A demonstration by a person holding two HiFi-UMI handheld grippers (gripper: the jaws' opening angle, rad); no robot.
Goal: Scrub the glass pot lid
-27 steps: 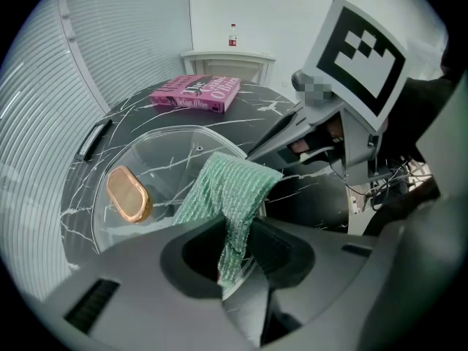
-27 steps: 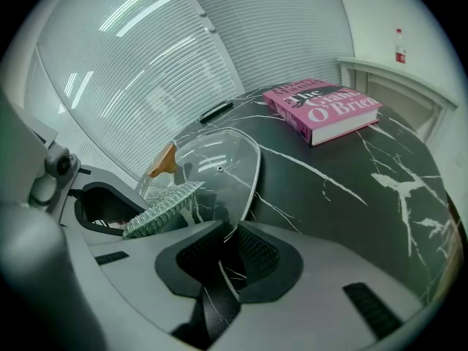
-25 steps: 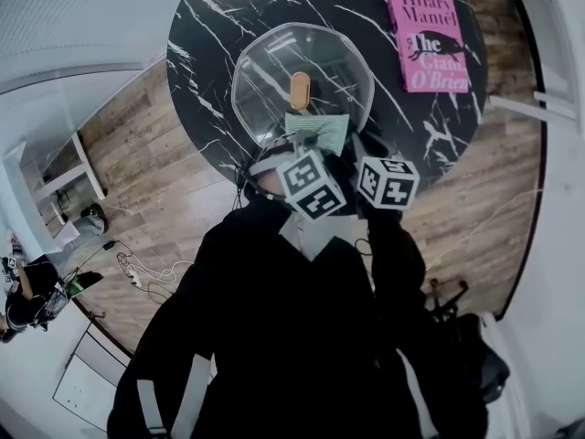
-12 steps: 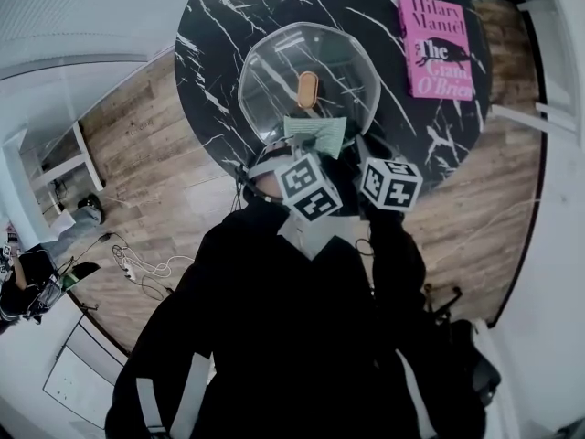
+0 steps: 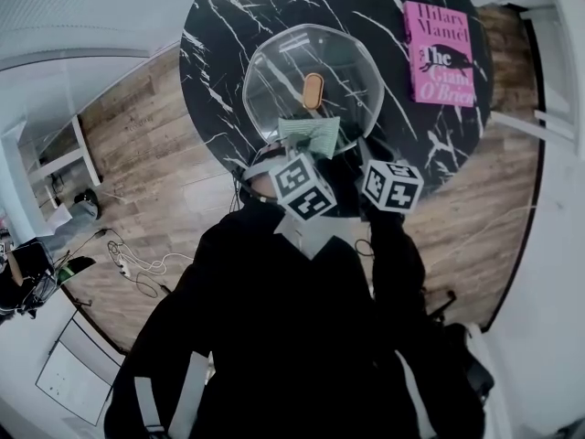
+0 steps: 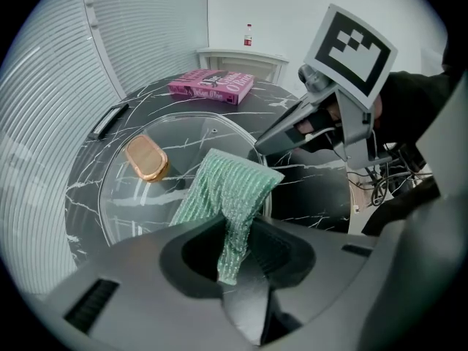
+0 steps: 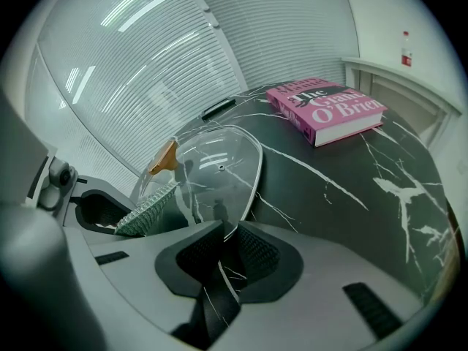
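The glass pot lid [image 5: 302, 58] with a copper knob [image 5: 313, 91] is on the black marble table [image 5: 228, 7]. In the right gripper view the lid [image 7: 212, 167] stands tilted, and my right gripper [image 7: 223, 258] is shut on its near rim. My left gripper [image 6: 234, 251] is shut on a green scrub cloth [image 6: 230, 189], whose free end lies against the lid [image 6: 139, 203] near the knob [image 6: 146, 158]. From the head view the cloth [image 5: 311, 137] covers the lid's near edge, with the left gripper [image 5: 300, 161] and the right gripper [image 5: 358, 146] just below it.
A pink book [image 5: 441, 39] lies on the table at the far right, apart from the lid. A dark flat object [image 6: 110, 119] rests near the table's far left edge. Wooden floor [image 5: 137, 154] surrounds the round table, with cables at the left.
The left gripper and cloth have shifted slightly left along the lid's near edge. The right gripper keeps its hold on the rim. The head camera drifted a little.
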